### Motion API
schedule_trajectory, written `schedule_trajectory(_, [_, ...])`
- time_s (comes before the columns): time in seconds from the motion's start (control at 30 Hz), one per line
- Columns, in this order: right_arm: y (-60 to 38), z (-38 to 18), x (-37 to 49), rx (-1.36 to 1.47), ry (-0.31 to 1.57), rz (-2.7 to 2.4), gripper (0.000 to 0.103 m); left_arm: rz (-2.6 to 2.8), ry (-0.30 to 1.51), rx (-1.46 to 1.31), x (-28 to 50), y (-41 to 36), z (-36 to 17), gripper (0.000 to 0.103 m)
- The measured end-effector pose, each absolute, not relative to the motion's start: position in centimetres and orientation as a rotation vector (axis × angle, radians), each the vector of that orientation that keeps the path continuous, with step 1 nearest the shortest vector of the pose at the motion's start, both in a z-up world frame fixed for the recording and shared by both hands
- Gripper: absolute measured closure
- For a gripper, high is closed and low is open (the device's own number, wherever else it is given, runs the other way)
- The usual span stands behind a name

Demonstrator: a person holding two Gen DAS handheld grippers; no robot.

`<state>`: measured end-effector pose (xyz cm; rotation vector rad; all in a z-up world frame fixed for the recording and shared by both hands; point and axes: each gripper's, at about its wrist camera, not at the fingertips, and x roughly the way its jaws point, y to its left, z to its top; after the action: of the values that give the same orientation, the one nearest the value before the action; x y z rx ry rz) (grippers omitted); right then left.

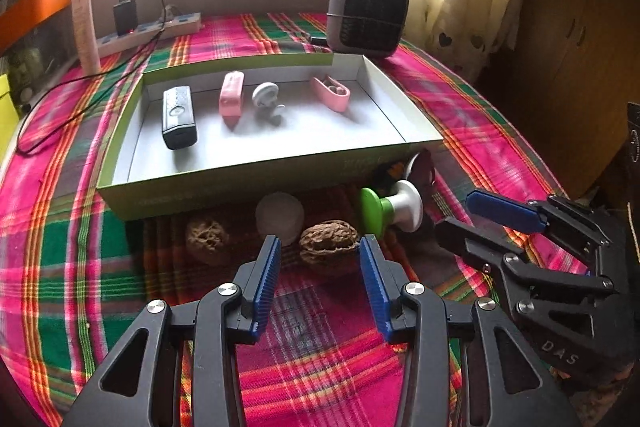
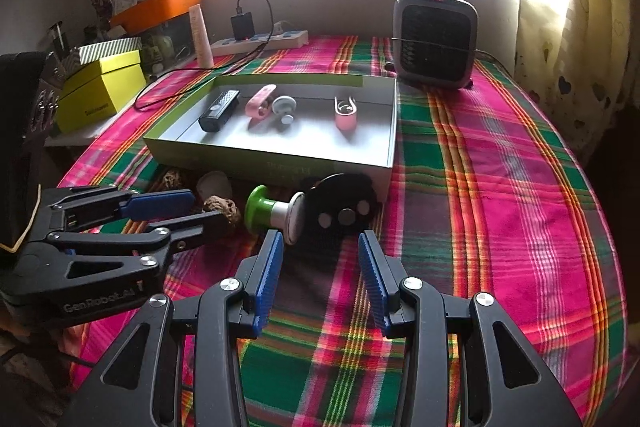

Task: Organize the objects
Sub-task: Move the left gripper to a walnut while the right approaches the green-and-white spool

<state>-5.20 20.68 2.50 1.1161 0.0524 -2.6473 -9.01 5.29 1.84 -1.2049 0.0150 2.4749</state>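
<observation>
Now both grippers hover open, empty.
Left gripper (image 1: 319,245) fronts a walnut (image 1: 329,242); right gripper (image 2: 321,242) fronts a disc (image 2: 340,211).

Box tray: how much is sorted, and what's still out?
Done: the box tray holds a black device, two pink items and a grey piece. In hand: nothing; the left gripper is open around a walnut, the right gripper open. Left: second walnut, white ball, green-white knob, black disc.
</observation>
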Motion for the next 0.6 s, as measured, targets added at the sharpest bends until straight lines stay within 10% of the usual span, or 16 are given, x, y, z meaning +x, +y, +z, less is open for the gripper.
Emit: schedule_trajectory(0.6, [20.41,2.24,-5.32,1.131,0.058,-2.641,0.062,2.480,-0.020,-1.237,-9.99,5.20,1.02,0.073])
